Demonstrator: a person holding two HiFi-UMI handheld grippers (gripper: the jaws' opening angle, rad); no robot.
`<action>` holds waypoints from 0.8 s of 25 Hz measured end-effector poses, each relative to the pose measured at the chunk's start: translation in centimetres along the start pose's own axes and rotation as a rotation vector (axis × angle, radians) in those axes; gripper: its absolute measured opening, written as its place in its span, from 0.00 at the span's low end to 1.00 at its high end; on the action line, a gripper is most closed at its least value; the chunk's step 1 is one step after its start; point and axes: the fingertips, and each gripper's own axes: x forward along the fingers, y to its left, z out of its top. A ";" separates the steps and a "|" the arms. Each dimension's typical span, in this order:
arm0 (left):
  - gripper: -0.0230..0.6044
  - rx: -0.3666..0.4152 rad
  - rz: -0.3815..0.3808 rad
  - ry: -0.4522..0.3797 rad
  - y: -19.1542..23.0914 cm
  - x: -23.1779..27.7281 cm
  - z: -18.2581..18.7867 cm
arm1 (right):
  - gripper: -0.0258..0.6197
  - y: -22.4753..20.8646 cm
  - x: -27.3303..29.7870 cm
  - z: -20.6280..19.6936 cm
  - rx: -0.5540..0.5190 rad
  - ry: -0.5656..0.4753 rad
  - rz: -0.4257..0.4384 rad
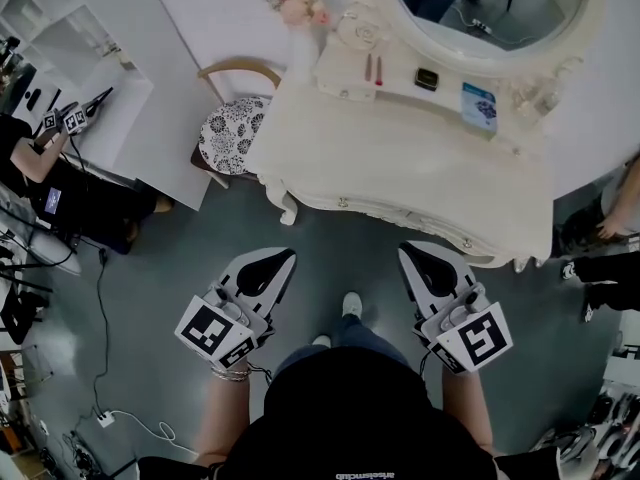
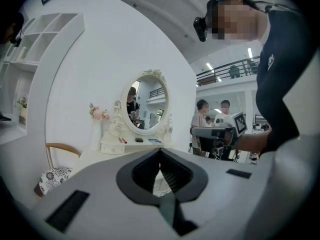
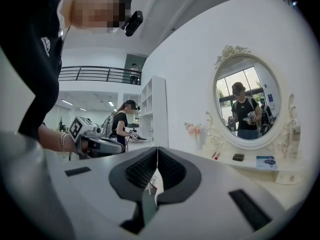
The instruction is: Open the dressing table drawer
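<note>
Drawer (image 1: pixel 400 218) closed, flush in the front edge of the desk (image 1: pixel 400 158). Two small knobs (image 1: pixel 343 202) show along that edge, neither touched.

Nearest: two hand-held grippers, one per hand.
- Left hand-held gripper (image 1: pixel 280 259): jaws pressed together at the tips, nothing between them.
- Right hand-held gripper (image 1: pixel 412 254): same, jaws together and empty.
- Both forearms reach forward from the body, side by side over the grey floor (image 1: pixel 330 258). Both point at the desk's front edge and stop short of it. One bracelet (image 1: pixel 228 373) on the left wrist.

At the desk's left corner: one chair (image 1: pixel 232 128) with a patterned seat.

Far edge of the desk, on a raised shelf: two thin red sticks (image 1: pixel 373 69), one dark box (image 1: pixel 427 78), one blue card (image 1: pixel 478 105). One oval mirror (image 1: pixel 490 8) behind, and one bunch of pink flowers (image 1: pixel 300 8) at the far left corner.
</note>
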 end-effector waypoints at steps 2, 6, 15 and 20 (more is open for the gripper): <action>0.06 -0.002 0.008 0.002 0.3 0.7 0.0 | 0.07 -0.7 0.3 -0.1 0.008 0.006 0.006; 0.06 -0.006 0.027 -0.002 0.8 2.0 0.1 | 0.07 -2.3 0.6 -0.7 -0.005 0.028 0.016; 0.06 -0.008 0.078 -0.017 1.3 3.8 -0.2 | 0.07 -4.4 1.0 -1.4 -0.002 0.035 0.051; 0.06 -0.007 0.105 -0.014 1.2 3.9 -0.5 | 0.07 -5.4 0.9 -2.3 -0.012 0.057 0.058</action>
